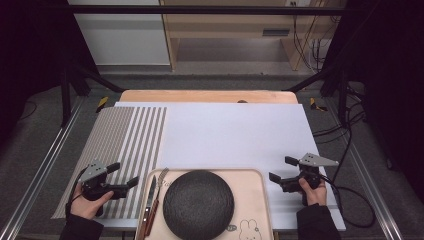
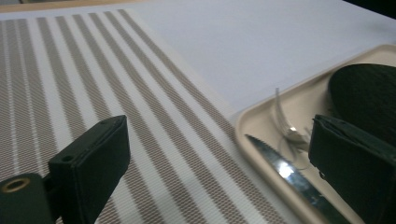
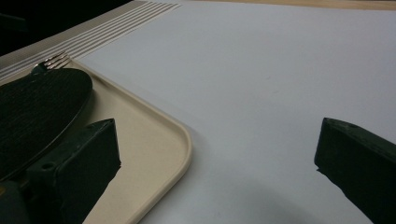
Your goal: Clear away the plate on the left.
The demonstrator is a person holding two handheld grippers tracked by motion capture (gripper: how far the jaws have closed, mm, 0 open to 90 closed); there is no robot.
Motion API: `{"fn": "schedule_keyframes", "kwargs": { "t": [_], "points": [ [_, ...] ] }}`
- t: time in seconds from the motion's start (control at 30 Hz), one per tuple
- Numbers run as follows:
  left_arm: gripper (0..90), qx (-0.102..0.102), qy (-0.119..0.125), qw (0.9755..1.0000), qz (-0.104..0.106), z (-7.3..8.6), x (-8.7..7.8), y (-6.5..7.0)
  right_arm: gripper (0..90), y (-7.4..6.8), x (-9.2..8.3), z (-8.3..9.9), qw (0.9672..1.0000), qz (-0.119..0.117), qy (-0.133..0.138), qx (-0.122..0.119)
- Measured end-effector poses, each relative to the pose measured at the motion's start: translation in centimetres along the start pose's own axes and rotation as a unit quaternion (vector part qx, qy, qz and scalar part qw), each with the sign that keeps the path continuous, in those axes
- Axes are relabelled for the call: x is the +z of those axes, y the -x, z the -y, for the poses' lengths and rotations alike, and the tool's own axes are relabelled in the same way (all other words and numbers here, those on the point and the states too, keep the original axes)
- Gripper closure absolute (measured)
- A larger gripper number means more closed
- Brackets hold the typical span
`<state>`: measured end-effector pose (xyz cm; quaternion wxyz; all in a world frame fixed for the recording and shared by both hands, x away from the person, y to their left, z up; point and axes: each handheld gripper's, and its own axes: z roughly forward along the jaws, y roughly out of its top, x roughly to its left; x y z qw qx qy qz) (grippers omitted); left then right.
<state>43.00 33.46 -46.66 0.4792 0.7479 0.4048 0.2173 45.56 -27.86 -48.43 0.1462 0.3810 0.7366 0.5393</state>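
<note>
Knife (image 1: 151, 199) and fork (image 1: 159, 192) lie on tray's (image 1: 260, 200) left edge, just right of left gripper (image 1: 124, 175), jaws wide, empty. Both run lengthwise front-to-back, tips pointing away. Right gripper (image 1: 281, 169) wide, empty, right of tray; black plate (image 1: 198, 203) between.

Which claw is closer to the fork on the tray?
Left. The left claw is just beside the fork, over the striped mat. The right claw is beyond the black plate, over the white sheet.
</note>
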Motion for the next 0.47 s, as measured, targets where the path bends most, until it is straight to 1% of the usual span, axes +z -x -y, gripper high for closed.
{"fn": "schedule_keyframes", "kwargs": {
  "t": [0.07, 0.17, 0.2, 0.23, 0.27, 0.33, 0.43, 0.47],
  "points": [
    [5.1, -0.003, -0.001, 1.0000, -0.001, 0.3, 0.1, -0.4, 0.2, 0.0, 0.0, 0.0, 1.0000, 0.001, -0.002, -0.003],
    [5.0, 0.003, 0.002, 0.9999, -0.011, 0.6, 0.2, -0.9, 0.2, 0.0, 0.0, 0.0, 1.0000, 0.000, -0.003, -0.003],
    [5.0, 0.001, 0.004, 0.9999, -0.014, 0.7, 0.2, -1.1, 0.2, 0.0, 0.0, 0.0, 1.0000, 0.001, -0.003, -0.002],
    [5.0, -0.001, 0.005, 0.9999, -0.012, 0.8, 0.2, -1.2, 0.2, 0.0, 0.0, 0.0, 1.0000, 0.002, -0.003, -0.003],
    [4.9, 0.000, 0.005, 0.9999, -0.010, 0.8, 0.2, -1.3, 0.2, 0.0, -0.1, 0.0, 1.0000, 0.001, -0.004, -0.001],
    [4.7, 0.002, 0.004, 0.9999, -0.014, 1.0, 0.3, -1.4, 0.2, 0.0, -0.1, 0.0, 1.0000, 0.001, -0.004, -0.002],
    [4.5, 0.004, 0.003, 0.9999, -0.009, 1.1, 0.4, -1.4, 0.2, 0.0, 0.0, 0.0, 1.0000, 0.001, -0.006, -0.002],
    [4.5, 0.007, -0.001, 0.9999, -0.011, 1.1, 0.5, -1.4, 0.2, 0.0, 0.0, 0.1, 1.0000, 0.001, -0.007, -0.002]
  ]
}}
